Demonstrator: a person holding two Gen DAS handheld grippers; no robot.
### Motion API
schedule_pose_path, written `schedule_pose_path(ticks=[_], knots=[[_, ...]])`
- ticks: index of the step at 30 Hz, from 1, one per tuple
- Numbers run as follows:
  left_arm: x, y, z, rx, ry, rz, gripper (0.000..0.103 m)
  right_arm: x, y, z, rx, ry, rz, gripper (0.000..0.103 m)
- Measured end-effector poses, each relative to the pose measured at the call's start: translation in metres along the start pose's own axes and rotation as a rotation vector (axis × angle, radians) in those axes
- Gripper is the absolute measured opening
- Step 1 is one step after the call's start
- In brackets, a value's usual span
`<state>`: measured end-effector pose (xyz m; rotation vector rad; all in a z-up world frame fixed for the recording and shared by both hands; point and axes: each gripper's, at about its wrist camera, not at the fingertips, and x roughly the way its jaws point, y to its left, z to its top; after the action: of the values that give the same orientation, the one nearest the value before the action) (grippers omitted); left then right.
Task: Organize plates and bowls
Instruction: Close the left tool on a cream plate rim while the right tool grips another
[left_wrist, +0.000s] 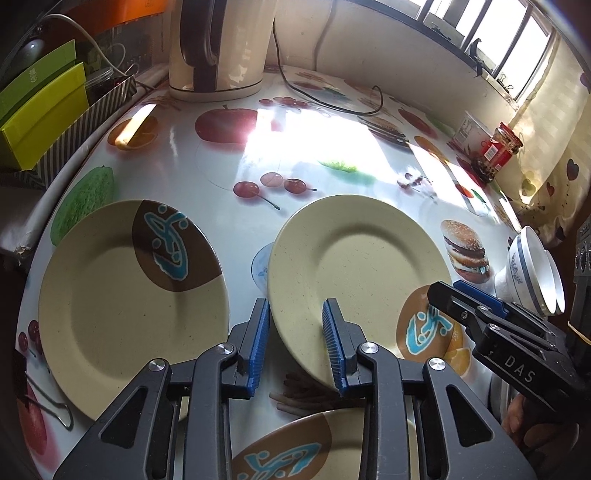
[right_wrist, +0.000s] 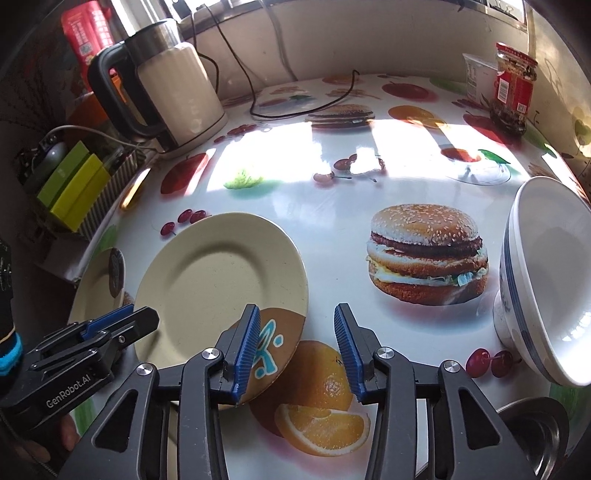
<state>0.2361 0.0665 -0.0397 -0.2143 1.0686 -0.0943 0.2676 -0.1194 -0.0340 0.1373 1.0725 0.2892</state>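
Note:
A beige plate (left_wrist: 354, 266) with a brown and blue patch lies mid-table on the fruit-print cloth (left_wrist: 295, 155). My left gripper (left_wrist: 295, 347) straddles its left rim, one pad over the plate and one just outside it with a gap showing, so it is open. My right gripper (right_wrist: 295, 350) is open over the same plate (right_wrist: 214, 280), its left pad above the brown patch and its right pad clear of the rim. A second plate (left_wrist: 122, 295) lies to the left, and a third (left_wrist: 295, 450) lies under my left gripper. Nested white bowls (right_wrist: 546, 280) lie tipped on their side at the right.
A cream kettle (right_wrist: 173, 92) and its cable stand at the back. A red-labelled jar (right_wrist: 511, 88) and a white tub sit back right. Green boxes (left_wrist: 40, 110) fill a striped tray at the left. A metal pot (right_wrist: 535, 432) is near right, and a binder clip (left_wrist: 55, 410) near left.

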Motion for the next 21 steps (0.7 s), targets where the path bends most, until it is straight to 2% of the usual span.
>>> schedule_pose_path(ticks=[4, 13, 21], knots=[[0.0020, 0.0015, 0.0005, -0.007, 0.003, -0.004, 0.029, 0.0036, -0.0021, 0.0001, 0.020, 0.009, 0.029, 0.033], [0.0026, 0.0009, 0.0027, -0.007, 0.003, -0.002, 0.028, 0.0058, -0.0011, -0.0002, 0.030, 0.012, 0.062, 0.026], [0.0025, 0.0020, 0.0036, -0.011, 0.002, 0.001, 0.028, 0.0052, -0.0016, -0.0006, 0.036, 0.010, 0.067, 0.025]])
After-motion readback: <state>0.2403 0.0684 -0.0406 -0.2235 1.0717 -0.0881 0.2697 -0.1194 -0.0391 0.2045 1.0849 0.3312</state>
